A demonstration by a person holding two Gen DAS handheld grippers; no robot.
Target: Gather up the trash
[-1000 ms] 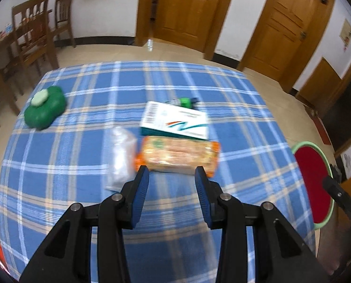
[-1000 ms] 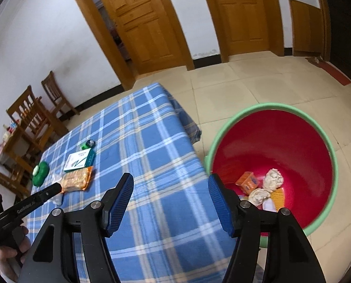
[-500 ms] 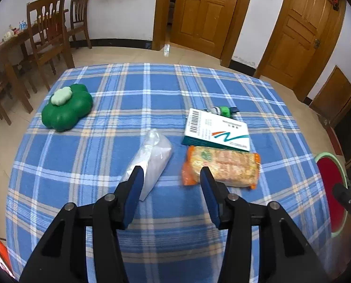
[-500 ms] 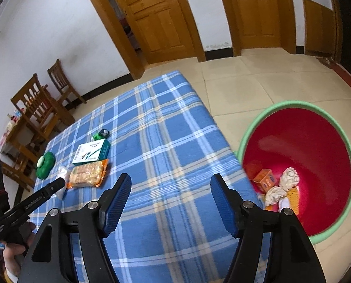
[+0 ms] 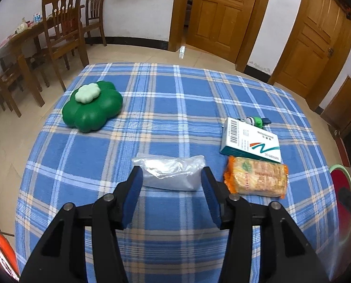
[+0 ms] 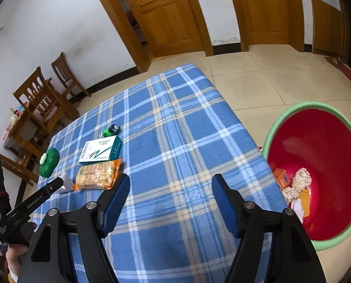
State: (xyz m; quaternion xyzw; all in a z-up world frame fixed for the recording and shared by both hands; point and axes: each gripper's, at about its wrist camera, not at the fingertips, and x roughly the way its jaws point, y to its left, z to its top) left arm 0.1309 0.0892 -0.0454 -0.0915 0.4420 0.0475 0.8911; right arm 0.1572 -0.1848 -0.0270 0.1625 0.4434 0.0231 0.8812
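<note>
On the blue plaid table (image 5: 175,94) a clear plastic bag (image 5: 173,165) lies just ahead of my left gripper (image 5: 171,172). Its jaws are opening, one tip on each side of the bag, and the pads do not press on it. To the right of the bag are an orange snack pack (image 5: 256,179), a white and teal box (image 5: 250,142) and a small green bottle (image 5: 258,120). My right gripper (image 6: 171,181) hovers over bare cloth (image 6: 175,118), its jaws opening with nothing between them. The snack pack (image 6: 96,174) is to its left, beside the left gripper (image 6: 55,185).
A red basin with a green rim (image 6: 305,105) stands on the floor right of the table, holding an orange box (image 6: 280,176) and crumpled paper (image 6: 301,176). A green clover-shaped container (image 5: 92,106) sits far left on the cloth. Wooden chairs (image 5: 62,23) stand beyond.
The left gripper swung left from the snack pack to the plastic bag and its jaws widened. The right gripper shifted left, away from the basin and over the table, its jaws widening too.
</note>
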